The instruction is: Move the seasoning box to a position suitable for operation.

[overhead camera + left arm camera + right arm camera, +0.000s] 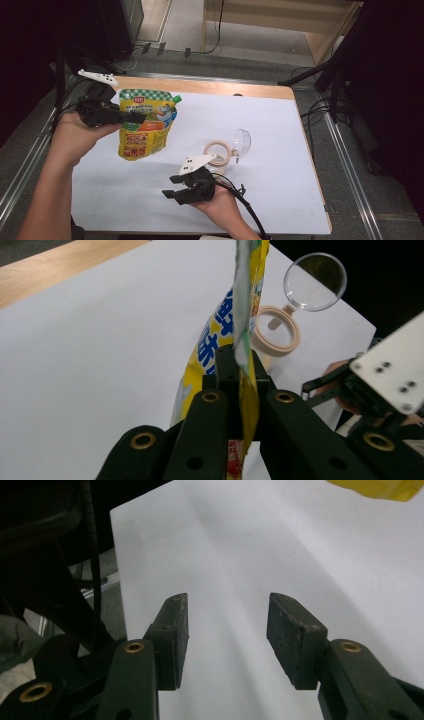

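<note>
A yellow spouted pouch point(145, 125) with a green checked top hangs above the white table cover point(260, 120) at the left. My left gripper point(136, 118) is shut on its left edge and holds it upright. In the left gripper view the pouch point(235, 345) stands edge-on between the closed jaws. My right gripper point(172, 186) is near the front edge, jaws apart, pointing left with nothing between them. In the right gripper view its fingertips point(177, 630) stand over bare white cover, and a yellow corner of the pouch point(380, 487) shows at the top right.
A beige jar point(218, 154) with its clear hinged lid point(242, 142) open stands just behind my right hand. The wooden table edge point(210, 86) runs along the back. Cables and dark stands lie beyond the table at left and right.
</note>
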Action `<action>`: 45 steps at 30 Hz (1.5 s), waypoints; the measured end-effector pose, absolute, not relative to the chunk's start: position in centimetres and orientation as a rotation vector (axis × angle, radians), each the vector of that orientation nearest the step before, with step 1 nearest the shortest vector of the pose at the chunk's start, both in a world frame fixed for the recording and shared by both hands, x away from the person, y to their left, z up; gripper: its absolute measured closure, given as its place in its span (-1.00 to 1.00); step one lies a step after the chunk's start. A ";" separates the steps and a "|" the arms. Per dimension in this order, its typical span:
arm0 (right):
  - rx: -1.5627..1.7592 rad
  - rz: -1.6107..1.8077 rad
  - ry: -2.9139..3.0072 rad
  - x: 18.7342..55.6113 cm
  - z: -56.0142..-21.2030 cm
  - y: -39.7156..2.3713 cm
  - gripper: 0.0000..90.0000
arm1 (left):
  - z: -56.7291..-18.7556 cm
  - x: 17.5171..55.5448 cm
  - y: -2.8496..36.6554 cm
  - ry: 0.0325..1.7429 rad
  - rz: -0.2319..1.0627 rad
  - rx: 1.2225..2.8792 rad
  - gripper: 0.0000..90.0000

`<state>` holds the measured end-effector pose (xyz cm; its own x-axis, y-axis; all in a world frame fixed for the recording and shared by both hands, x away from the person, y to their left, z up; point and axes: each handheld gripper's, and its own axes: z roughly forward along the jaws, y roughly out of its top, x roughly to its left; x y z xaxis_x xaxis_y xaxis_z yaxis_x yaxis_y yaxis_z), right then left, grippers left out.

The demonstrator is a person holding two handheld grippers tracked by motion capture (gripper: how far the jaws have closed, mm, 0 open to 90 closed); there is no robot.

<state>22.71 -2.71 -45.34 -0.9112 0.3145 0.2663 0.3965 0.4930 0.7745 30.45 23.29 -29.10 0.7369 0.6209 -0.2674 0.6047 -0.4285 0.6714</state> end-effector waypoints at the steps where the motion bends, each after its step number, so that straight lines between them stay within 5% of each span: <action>1: -0.642 -1.406 -2.635 22.9 -45.4 -2.6 0.17 | -29.1 30.4 23.3 0.914 0.025 2.145 1.00; 45: -1.070 -1.569 -2.657 27.7 -48.2 1.4 0.47 | -28.4 28.2 22.2 0.859 -0.085 2.105 1.00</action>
